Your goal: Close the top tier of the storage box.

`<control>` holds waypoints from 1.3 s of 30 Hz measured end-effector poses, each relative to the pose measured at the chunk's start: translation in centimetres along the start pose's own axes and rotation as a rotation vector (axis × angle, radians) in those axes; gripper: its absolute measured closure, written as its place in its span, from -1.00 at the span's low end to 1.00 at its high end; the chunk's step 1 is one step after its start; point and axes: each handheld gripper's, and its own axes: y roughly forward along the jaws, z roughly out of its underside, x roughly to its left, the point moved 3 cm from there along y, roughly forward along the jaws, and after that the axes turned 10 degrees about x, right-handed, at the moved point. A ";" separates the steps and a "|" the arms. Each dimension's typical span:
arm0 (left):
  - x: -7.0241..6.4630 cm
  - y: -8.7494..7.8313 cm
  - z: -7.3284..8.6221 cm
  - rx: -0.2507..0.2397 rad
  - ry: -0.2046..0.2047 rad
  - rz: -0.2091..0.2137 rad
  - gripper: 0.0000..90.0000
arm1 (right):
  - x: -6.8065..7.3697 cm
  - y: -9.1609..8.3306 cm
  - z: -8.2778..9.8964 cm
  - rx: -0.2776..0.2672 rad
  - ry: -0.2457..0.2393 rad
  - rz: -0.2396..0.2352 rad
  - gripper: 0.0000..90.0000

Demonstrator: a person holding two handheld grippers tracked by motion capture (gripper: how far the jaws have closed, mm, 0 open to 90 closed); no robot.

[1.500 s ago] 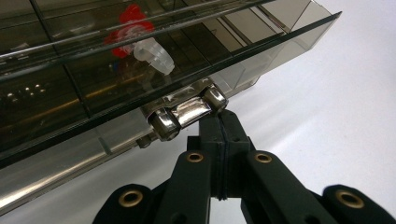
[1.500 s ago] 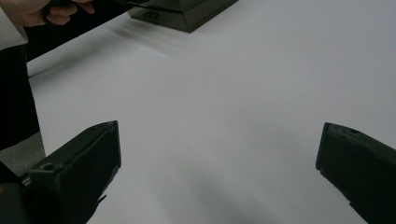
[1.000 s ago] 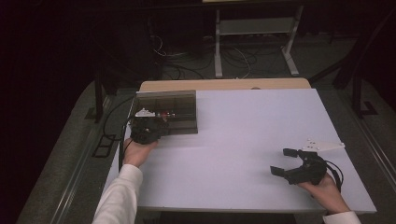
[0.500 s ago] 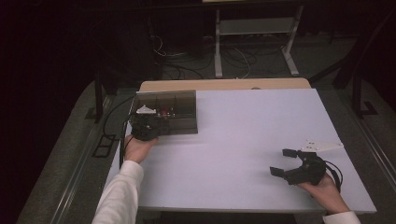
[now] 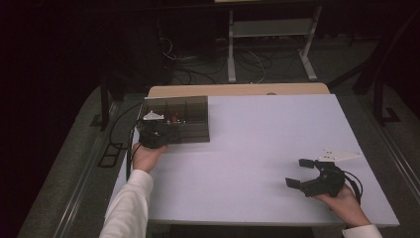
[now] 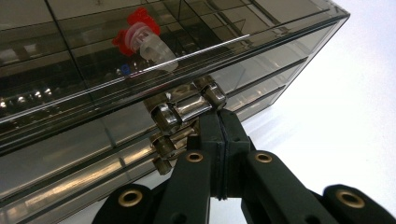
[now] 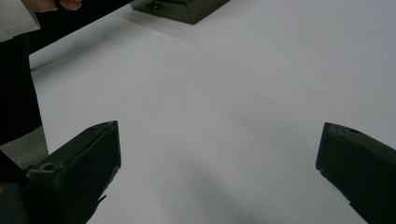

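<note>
At table's left rear corner sits the box [image 5: 176,119], smoked clear plastic with divided compartments, lid down. Left gripper [image 5: 157,135] is at its near side, jaws closed flat against each other, tips right at the metal latch [image 6: 184,109] on the box front. From the left gripper view the tips touch or nearly touch the latch's lower edge; can't tell if any part of it is pinched between them, so nothing confirmed held. Latch is a shiny two-part clasp spanning the seam between lid and base.

Inside the box, seen through the lid: a small clear part with a red cap [image 6: 140,35], lying tilted in a compartment just behind the latch. A tiny blue bit [image 6: 124,69] sits near it.

Right gripper [image 5: 303,173] is well apart from the box, low over the table [image 5: 267,144] near the right front edge, held in the right hand [image 5: 344,198]. Jaws spread wide, nothing between them, bare white table under them in the right gripper view. Box corner [image 7: 180,8] shows far off at top of that view, with the left sleeve [image 7: 16,18] at top left
</note>
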 end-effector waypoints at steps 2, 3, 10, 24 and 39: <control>0.0 -0.1 0.0 0.000 0.002 0.009 0.93 | 0.0 0.0 0.0 0.002 0.000 -0.003 -0.99; -0.1 -0.2 0.0 -0.003 0.005 0.012 0.90 | 0.1 0.0 0.0 0.003 0.000 -0.004 -0.99; -0.7 -0.8 0.3 -0.014 0.036 0.027 0.71 | 0.1 0.0 0.0 0.006 0.000 -0.005 -0.99; -2.7 -2.5 1.4 -0.085 0.096 0.057 0.08 | 0.1 -0.1 0.1 0.005 -0.002 -0.004 -0.99; -5.0 -3.7 3.6 -0.141 0.106 0.142 -0.65 | 0.0 -0.3 0.1 -0.004 0.003 -0.002 -0.99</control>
